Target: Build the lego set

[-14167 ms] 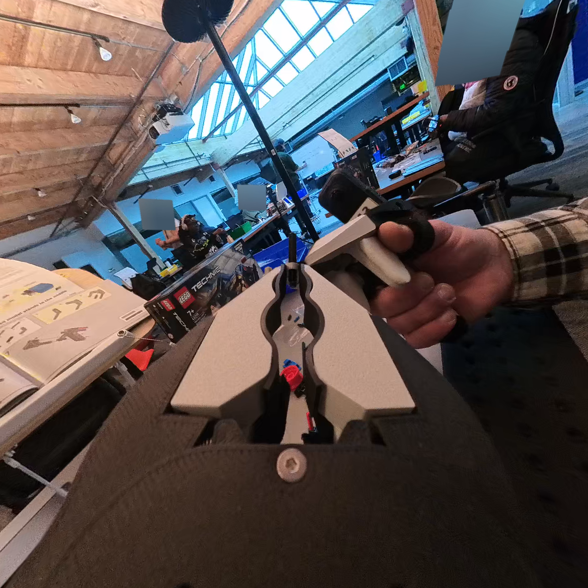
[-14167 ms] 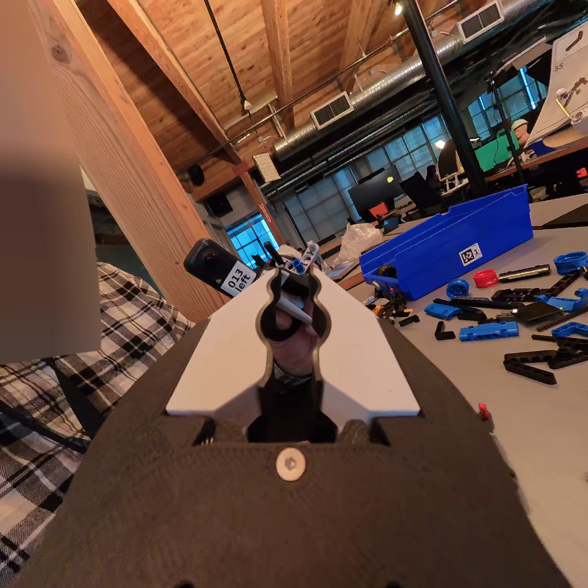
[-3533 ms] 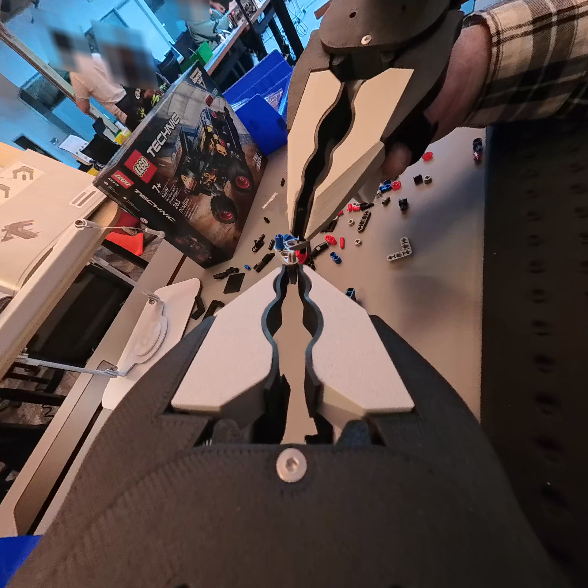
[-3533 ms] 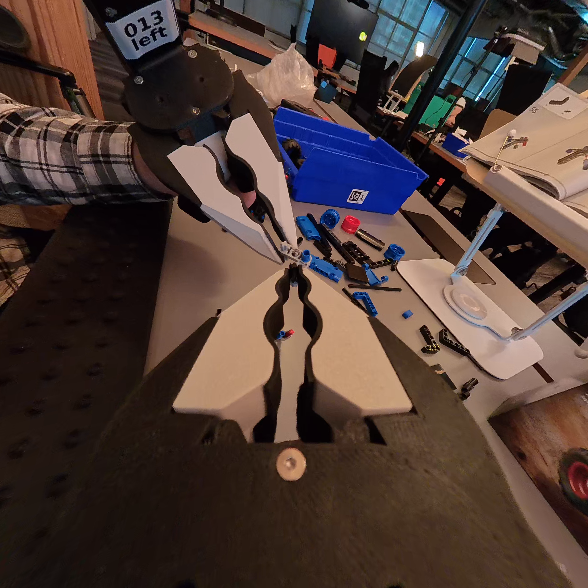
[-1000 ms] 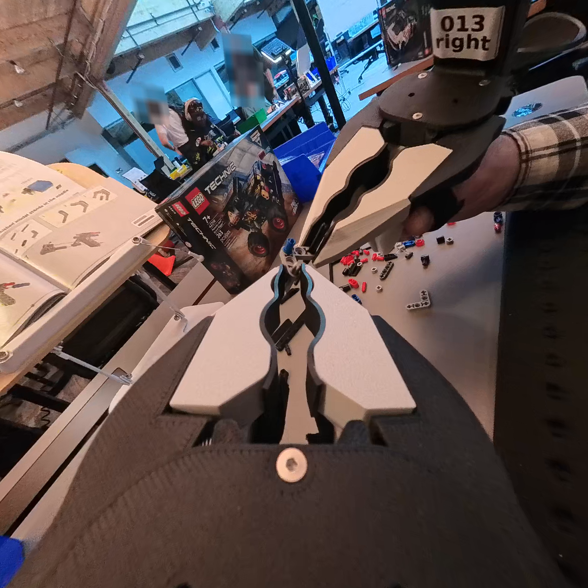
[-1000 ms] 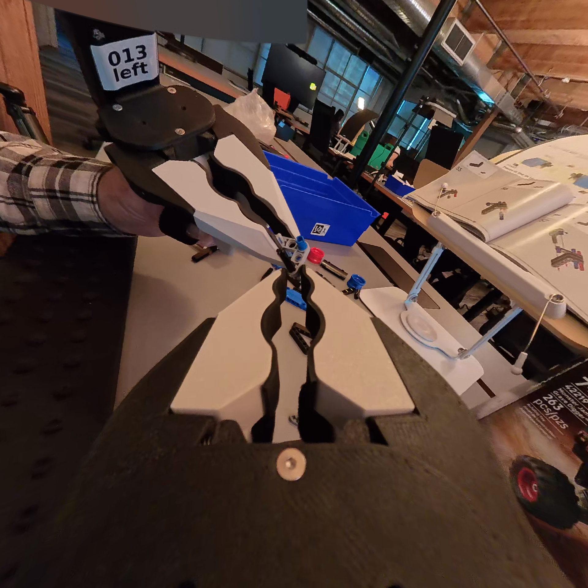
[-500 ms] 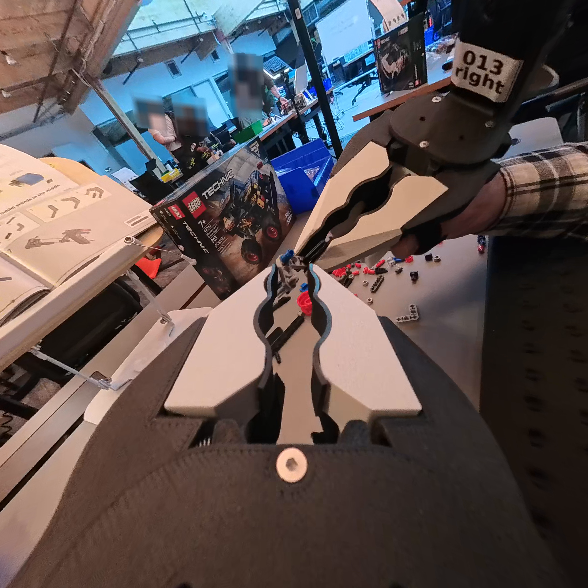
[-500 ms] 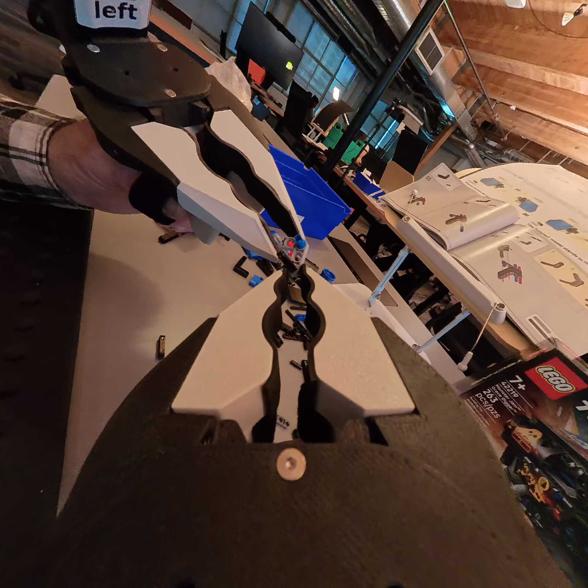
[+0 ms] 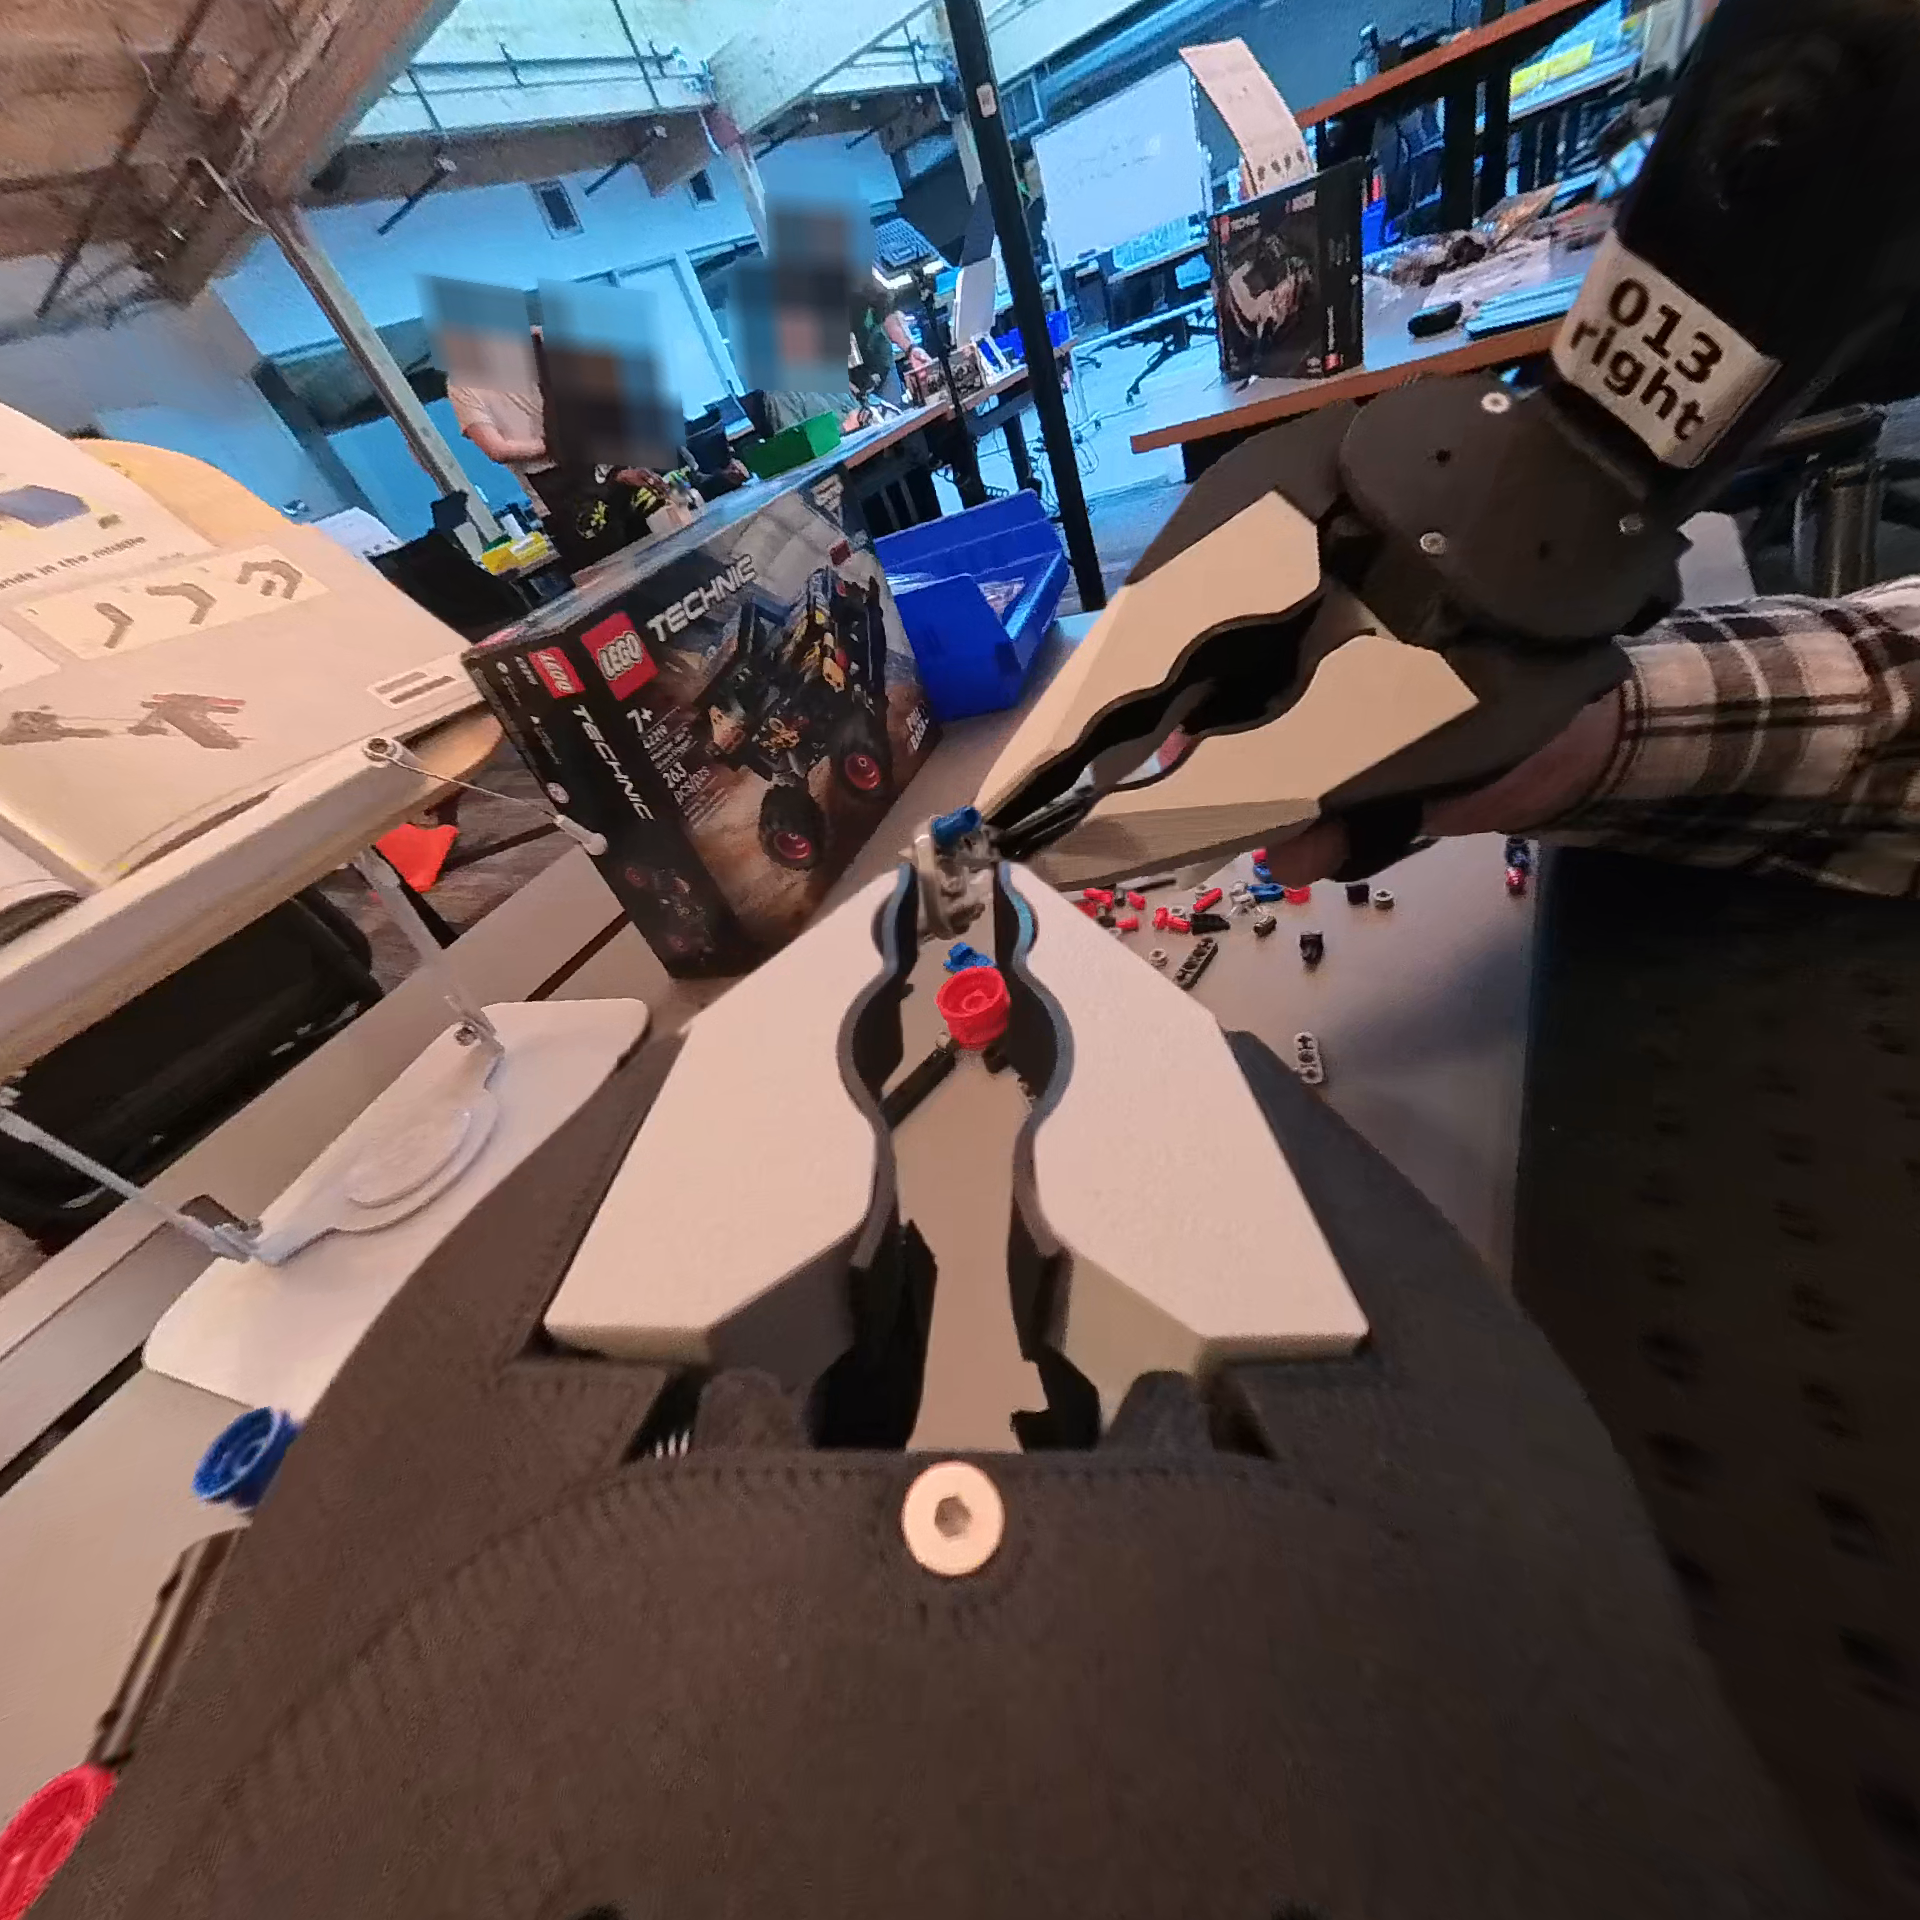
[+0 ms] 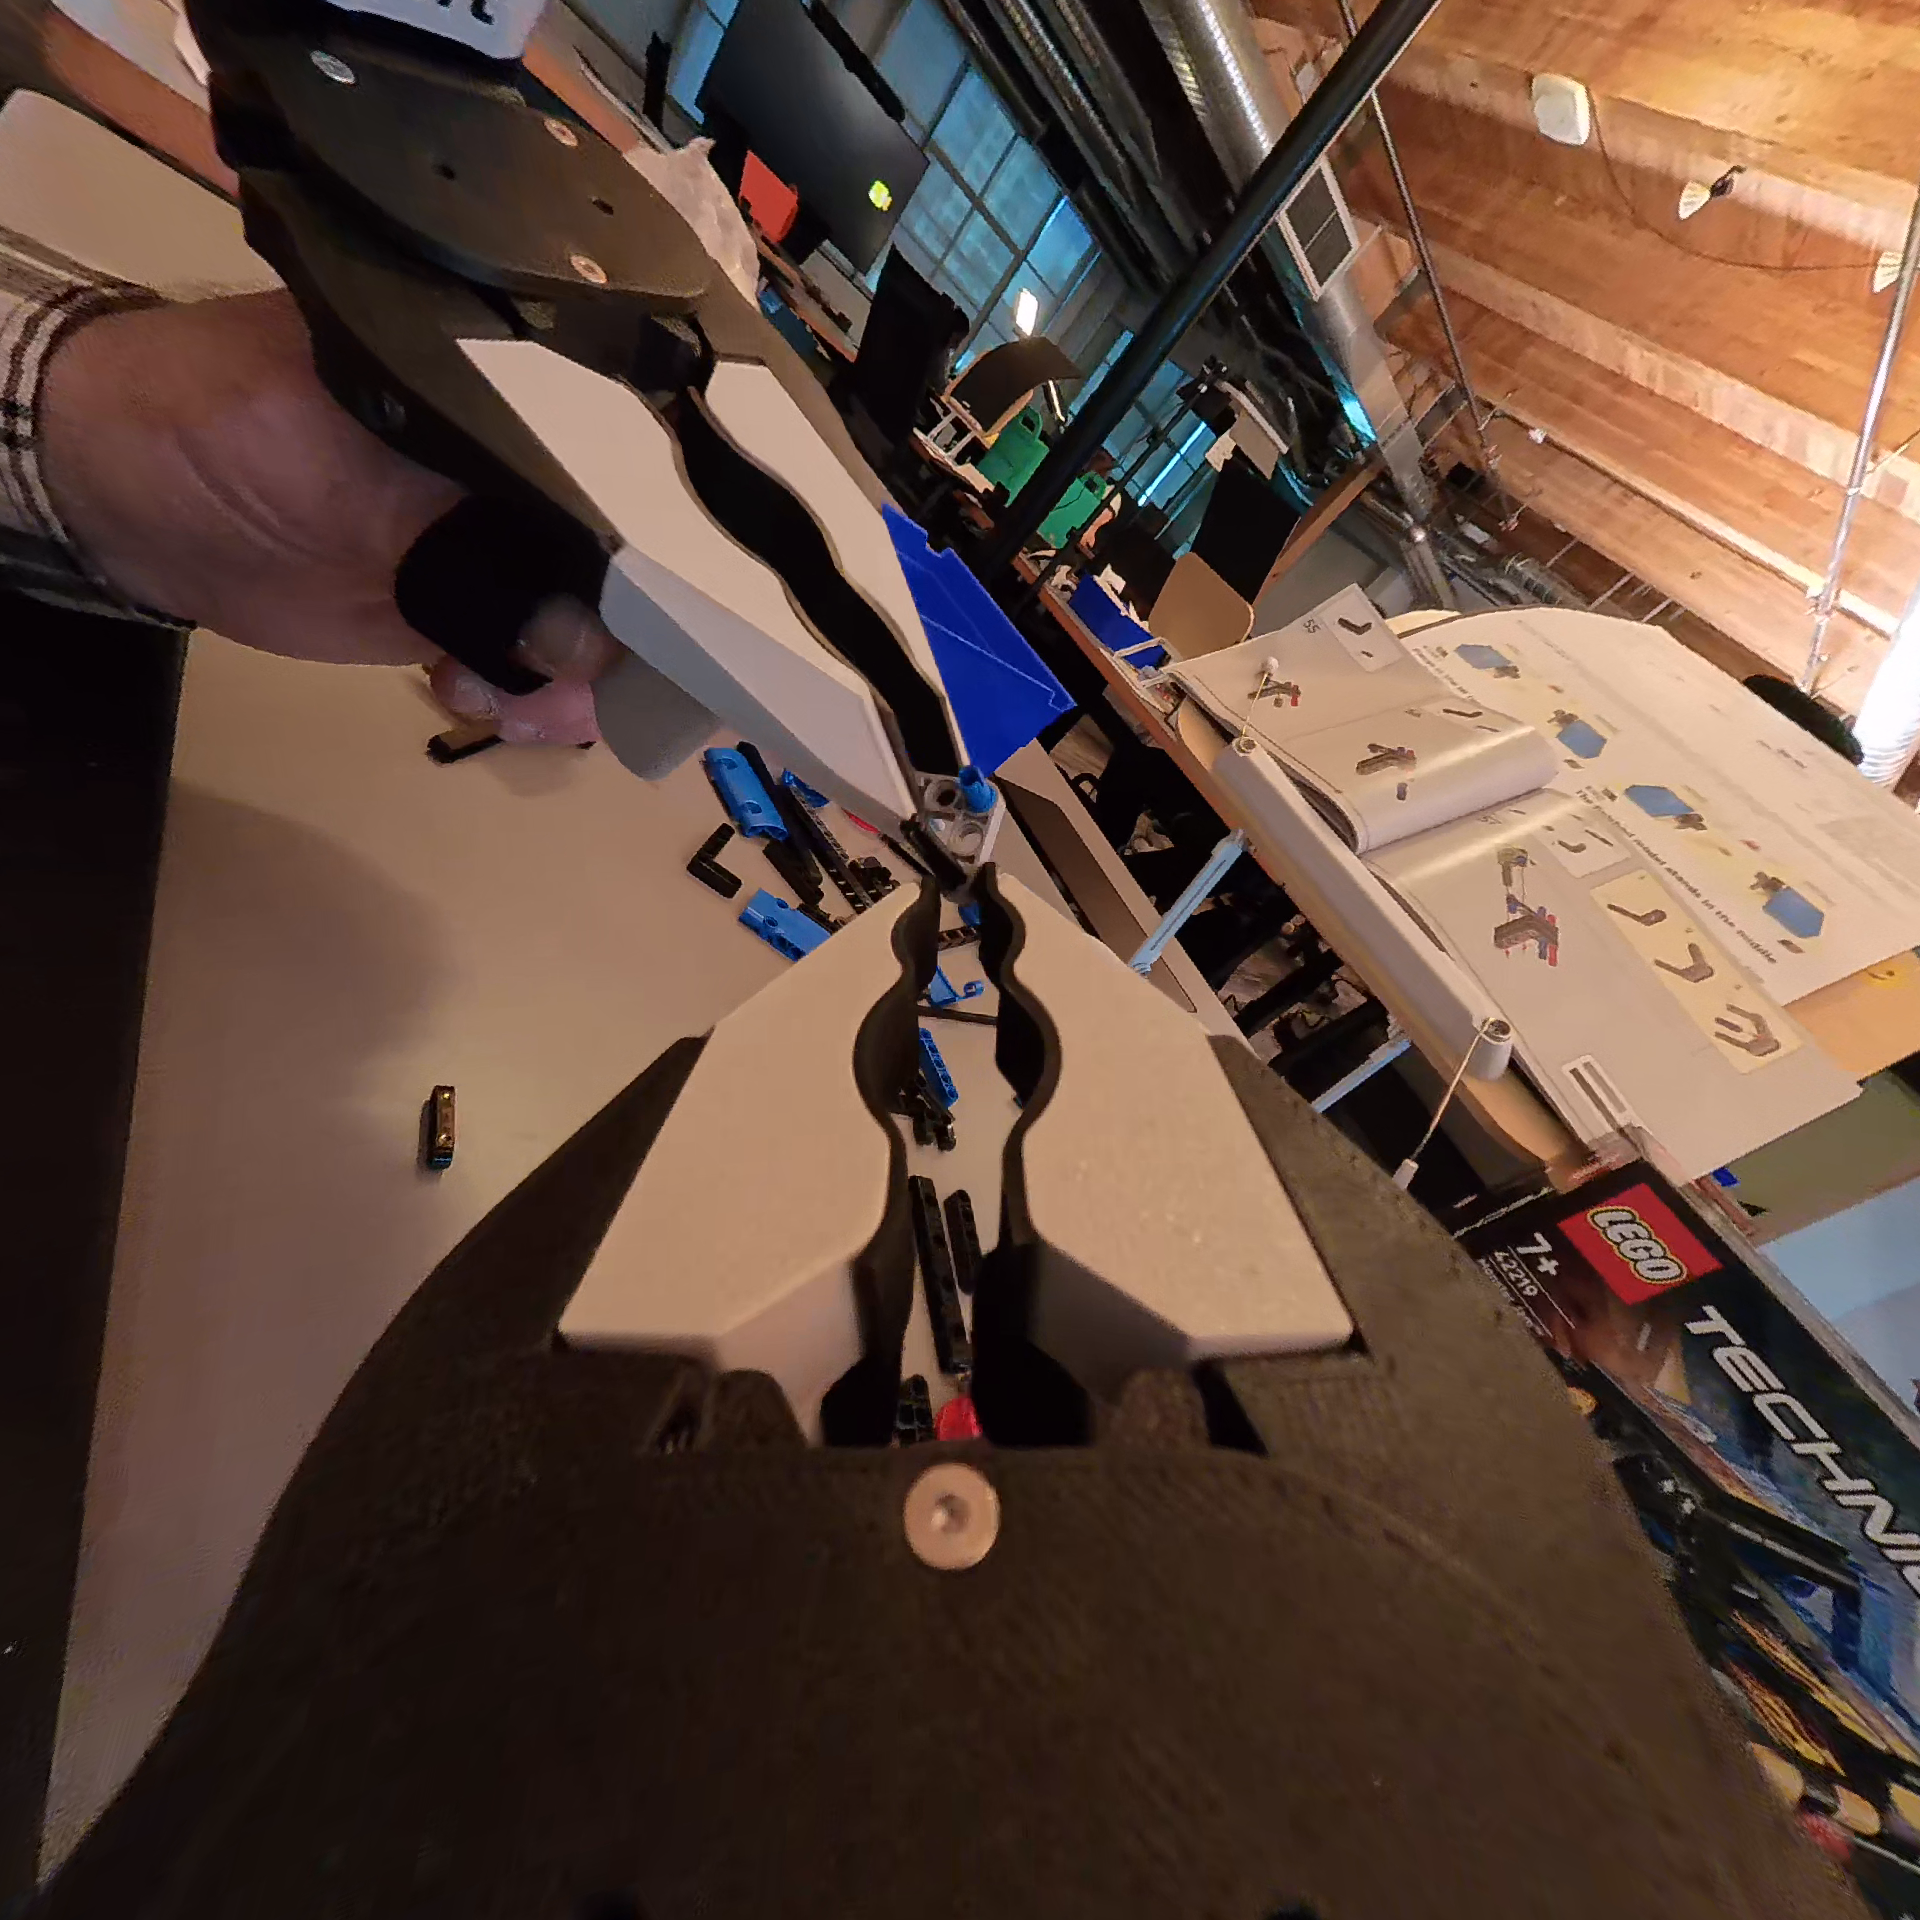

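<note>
A small grey lego piece (image 9: pixel 945 883) with a blue pin (image 9: pixel 954 828) on top sits between the tips of my left gripper (image 9: pixel 956 894), which is shut on it above the table. My right gripper (image 9: pixel 992 831) comes in from the upper right and meets it tip to tip. In the right wrist view my right gripper (image 10: pixel 956 888) is closed on a black part (image 10: pixel 948 864) at the lower end of the grey piece (image 10: pixel 961 821). My left gripper (image 10: pixel 920 805) reaches down from the upper left.
The lego box (image 9: pixel 717 727) stands behind, with a blue bin (image 9: pixel 966 613) beside it. An instruction booklet (image 10: pixel 1558 831) rests on a white stand (image 9: pixel 416 1122). Loose red, blue and black parts (image 9: pixel 1195 914) lie on the grey table, and a red hub (image 9: pixel 971 1003) lies below my left fingers. A black mat (image 9: pixel 1714 1143) is at right. The tips of both grippers are at nearly the same place. From either gripper's tips it is about 15 centimetres to the red hub (image 9: pixel 971 1003).
Both grippers have stayed tip to tip and turned together. My left jaws stand a little wider than a second ago, with the grey piece now held across them.
</note>
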`<state>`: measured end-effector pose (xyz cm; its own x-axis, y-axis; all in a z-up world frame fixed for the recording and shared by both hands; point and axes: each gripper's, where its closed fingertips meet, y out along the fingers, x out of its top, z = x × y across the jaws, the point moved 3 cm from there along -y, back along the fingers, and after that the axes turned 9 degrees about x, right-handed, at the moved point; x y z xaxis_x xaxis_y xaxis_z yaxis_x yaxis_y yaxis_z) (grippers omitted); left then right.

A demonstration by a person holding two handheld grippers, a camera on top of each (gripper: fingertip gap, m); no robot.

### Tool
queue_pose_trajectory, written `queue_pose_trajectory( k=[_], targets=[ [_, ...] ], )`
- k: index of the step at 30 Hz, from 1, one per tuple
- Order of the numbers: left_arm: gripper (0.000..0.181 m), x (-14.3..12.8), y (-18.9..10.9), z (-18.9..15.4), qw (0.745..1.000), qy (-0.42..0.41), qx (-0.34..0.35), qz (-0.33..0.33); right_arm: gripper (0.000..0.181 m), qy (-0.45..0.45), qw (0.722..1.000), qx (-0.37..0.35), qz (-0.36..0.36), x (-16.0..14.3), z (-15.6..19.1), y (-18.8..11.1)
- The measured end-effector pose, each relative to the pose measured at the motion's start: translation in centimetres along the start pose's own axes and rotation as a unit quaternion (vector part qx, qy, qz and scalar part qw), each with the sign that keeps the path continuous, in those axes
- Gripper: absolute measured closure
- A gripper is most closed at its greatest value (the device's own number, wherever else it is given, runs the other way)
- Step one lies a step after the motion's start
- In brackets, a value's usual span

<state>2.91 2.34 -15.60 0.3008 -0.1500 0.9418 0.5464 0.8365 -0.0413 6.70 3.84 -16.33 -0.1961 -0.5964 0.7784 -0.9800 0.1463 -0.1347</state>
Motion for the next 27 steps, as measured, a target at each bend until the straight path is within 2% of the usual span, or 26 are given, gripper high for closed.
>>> queue_pose_trajectory(
  k=[14,22,27],
  targets=[
    [0.174,-0.3,0.2,0.2,0.999,0.026,0.025,0.022,0.173,0.008,1.000,0.006,-0.003,-0.1,0.0,0.3],
    [0.174,-1.0,0.7,0.1,0.997,0.034,0.037,0.052,0.165,-0.061,0.997,-0.026,0.042,0.0,0.4,0.9],
    [0.172,-1.1,0.8,0.1,0.997,0.029,0.041,0.057,0.174,-0.056,0.995,-0.046,0.062,-0.4,-0.1,1.0]
  ],
)
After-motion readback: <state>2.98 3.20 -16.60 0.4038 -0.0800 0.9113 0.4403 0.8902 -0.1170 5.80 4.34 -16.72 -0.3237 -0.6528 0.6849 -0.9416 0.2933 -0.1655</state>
